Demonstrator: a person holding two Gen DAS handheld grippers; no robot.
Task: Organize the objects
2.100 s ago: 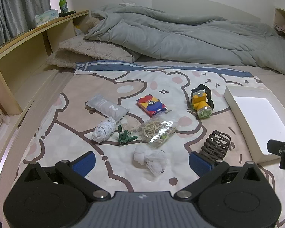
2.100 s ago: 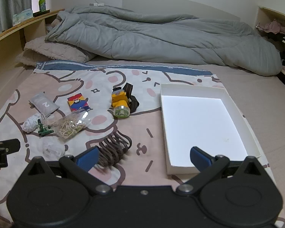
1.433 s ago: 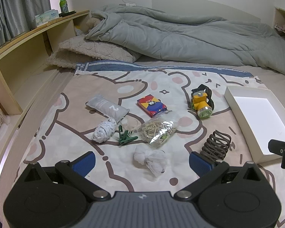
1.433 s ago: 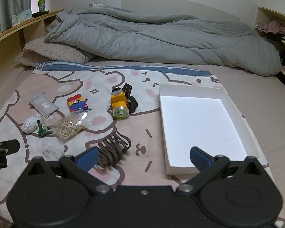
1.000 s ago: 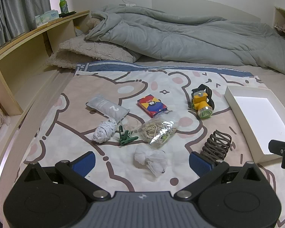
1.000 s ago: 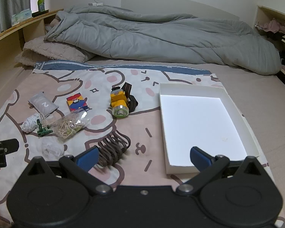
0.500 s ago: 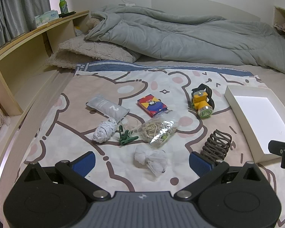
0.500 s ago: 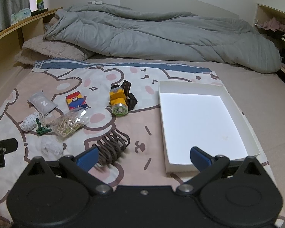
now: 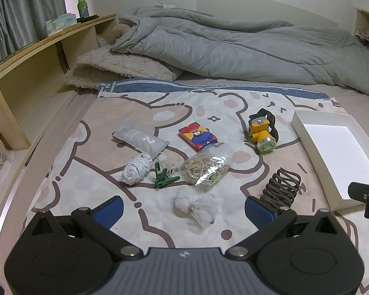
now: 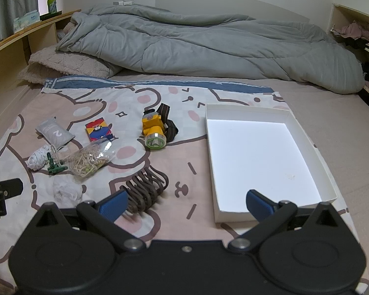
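While spread wide with nothing between the blue pads, left claw hovering low over the cartoon-bear sheet, right claw likewise wide and empty beside it. Straight ahead of the left claw: a crumpled white cloth, then a clear bag of rubber bands with a green clip touching its left edge. Left of the clip, a roll of white string; beyond that, a grey pouch (marked with a 2). Farther ahead, a red-and-blue card box. Just past the left claw's right pad, a brown hair claw clip; the same clip sits against the right claw's left pad in the right wrist view, contact unclear. Ahead of the right claw, left of centre, a yellow headlamp. Ahead on its right side, an open white box, nothing inside. Far back, a rumpled grey duvet.
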